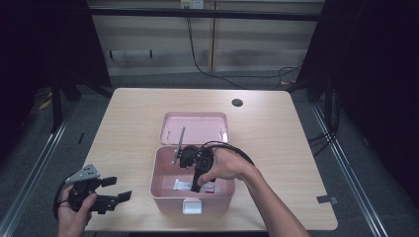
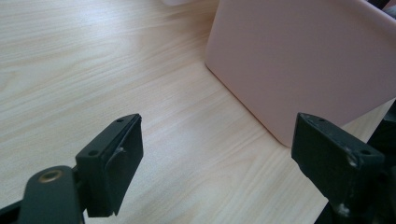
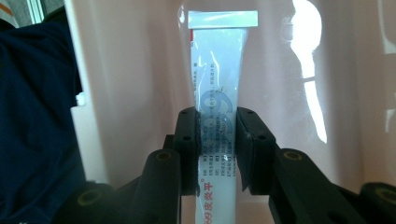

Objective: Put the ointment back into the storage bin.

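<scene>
A pink box (image 1: 160,193) stands open in the middle of the table, its lid (image 1: 195,127) tipped back behind it. My right gripper (image 1: 196,186) reaches down into the box, shut on a white tube (image 3: 219,84) with blue print. In the right gripper view the tube stands between the two black pads (image 3: 187,149), its flat crimped end pointing away toward the pink floor of the box. My left gripper (image 1: 118,188) rests near the table's front left, open and empty, with the box's outer wall (image 2: 299,60) just ahead of it.
A small white and red pack (image 1: 184,185) lies on the box floor beside the right gripper. A white latch (image 1: 191,206) sits on the box's front wall. A dark round hole (image 1: 237,102) marks the far right of the table (image 1: 128,123).
</scene>
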Demonstrator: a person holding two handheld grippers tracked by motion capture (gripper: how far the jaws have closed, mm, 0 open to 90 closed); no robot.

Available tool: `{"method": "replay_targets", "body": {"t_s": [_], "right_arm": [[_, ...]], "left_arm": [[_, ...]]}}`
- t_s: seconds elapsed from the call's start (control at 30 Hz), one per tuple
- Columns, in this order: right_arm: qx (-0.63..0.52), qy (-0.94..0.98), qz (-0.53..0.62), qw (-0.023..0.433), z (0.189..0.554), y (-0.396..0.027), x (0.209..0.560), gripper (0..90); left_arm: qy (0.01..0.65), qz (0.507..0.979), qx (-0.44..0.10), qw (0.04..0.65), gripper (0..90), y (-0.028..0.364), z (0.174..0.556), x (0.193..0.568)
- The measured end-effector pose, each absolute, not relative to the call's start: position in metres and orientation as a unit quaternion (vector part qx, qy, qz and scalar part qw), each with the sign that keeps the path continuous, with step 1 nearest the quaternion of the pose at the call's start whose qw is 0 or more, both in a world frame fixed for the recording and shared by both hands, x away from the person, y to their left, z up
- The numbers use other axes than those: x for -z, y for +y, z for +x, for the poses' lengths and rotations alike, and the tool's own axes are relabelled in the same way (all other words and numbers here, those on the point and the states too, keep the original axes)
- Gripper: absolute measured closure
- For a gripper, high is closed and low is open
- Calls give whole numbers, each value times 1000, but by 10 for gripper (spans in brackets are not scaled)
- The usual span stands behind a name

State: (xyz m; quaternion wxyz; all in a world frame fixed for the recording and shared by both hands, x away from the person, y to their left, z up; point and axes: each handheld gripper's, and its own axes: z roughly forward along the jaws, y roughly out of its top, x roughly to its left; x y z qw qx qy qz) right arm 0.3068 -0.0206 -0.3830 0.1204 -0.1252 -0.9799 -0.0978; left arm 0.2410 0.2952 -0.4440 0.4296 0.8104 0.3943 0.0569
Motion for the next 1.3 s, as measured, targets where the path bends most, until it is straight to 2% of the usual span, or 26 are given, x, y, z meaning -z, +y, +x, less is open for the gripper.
{"method": "replay_targets", "body": {"t_s": [1.3], "right_arm": [[65,-980,-91,164,309,9,432,719]], "left_arm": [[397,810,-54,429,167,296,242,444]]}}
